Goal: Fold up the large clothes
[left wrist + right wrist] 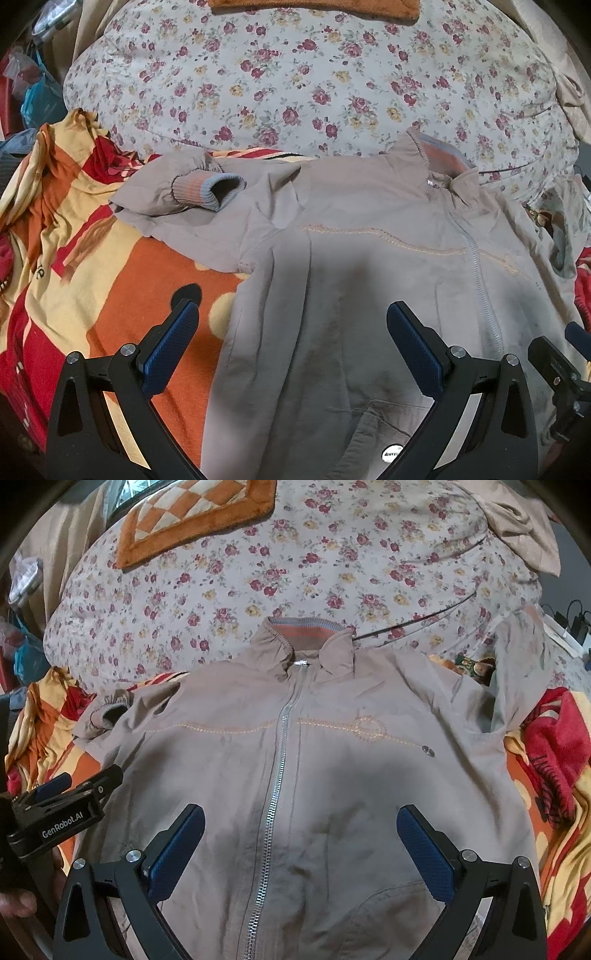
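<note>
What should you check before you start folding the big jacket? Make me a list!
1. Jacket lies front side up, spread on the blanket: ok.
2. Zipper closed up to the collar: ok.
3. Left sleeve flat: not ok, it is bunched with the cuff curled over.
4. Right sleeve flat: not ok, it bends upward onto the floral cover.
5. Left gripper open and holding nothing: ok.
6. Right gripper open and holding nothing: ok.
</note>
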`<state>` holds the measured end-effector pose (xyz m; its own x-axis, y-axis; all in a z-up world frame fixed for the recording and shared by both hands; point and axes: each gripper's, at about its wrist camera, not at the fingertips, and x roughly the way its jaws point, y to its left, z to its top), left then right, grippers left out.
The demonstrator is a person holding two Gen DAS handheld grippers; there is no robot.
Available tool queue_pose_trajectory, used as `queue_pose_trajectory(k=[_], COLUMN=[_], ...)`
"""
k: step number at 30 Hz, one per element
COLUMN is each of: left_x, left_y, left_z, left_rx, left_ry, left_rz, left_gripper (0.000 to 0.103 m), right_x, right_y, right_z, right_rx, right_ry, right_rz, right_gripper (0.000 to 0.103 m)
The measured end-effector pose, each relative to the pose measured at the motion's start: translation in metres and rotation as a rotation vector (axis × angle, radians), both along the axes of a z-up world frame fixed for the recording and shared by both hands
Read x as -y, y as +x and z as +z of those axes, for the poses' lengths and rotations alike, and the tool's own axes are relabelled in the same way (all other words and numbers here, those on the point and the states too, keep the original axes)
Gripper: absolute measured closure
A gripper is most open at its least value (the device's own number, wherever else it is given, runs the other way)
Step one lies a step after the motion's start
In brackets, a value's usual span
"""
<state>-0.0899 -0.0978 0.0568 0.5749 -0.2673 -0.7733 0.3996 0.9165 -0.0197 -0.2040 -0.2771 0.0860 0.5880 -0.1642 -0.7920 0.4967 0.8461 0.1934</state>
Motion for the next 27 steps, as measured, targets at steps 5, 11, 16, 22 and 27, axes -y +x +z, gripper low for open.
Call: queue_pose_trajectory(k=[5,11,16,22,27], left_x=[0.000,-0.014,-0.044,-0.097,-0.106], left_y=[0.001,0.012,0.045,0.108,0.147], left_z=[-0.001,0.003,0.016,0.010,-0.004], left_rx=[-0.001,-0.017,-0.042,-0.192,-0.275], left_ry=[0.005,-0.016,-0.010,-0.192,-0.267], left_rz=[0.000,0.031,0.081,0.301,0.423], left_gripper=[0.001,0.001,0.001,0.001,0.001], right_x=[-0.002,-0.001,-0.002,-0.005,-0.002], right_y=[0.002,0.003,0.004,0.011,0.017], right_z=[-0.002,-0.003,-0.001,0.002,-0.001], right_rx=[-0.005,-0.007,-0.002,0.009,-0.009], right_ry=[0.006,0.018,0.029,0.025,0.007], right_rz=[0.012,0.018,0.042,0.088,0.135], right_gripper=[0.000,0.000,0.000,0.000,0.000])
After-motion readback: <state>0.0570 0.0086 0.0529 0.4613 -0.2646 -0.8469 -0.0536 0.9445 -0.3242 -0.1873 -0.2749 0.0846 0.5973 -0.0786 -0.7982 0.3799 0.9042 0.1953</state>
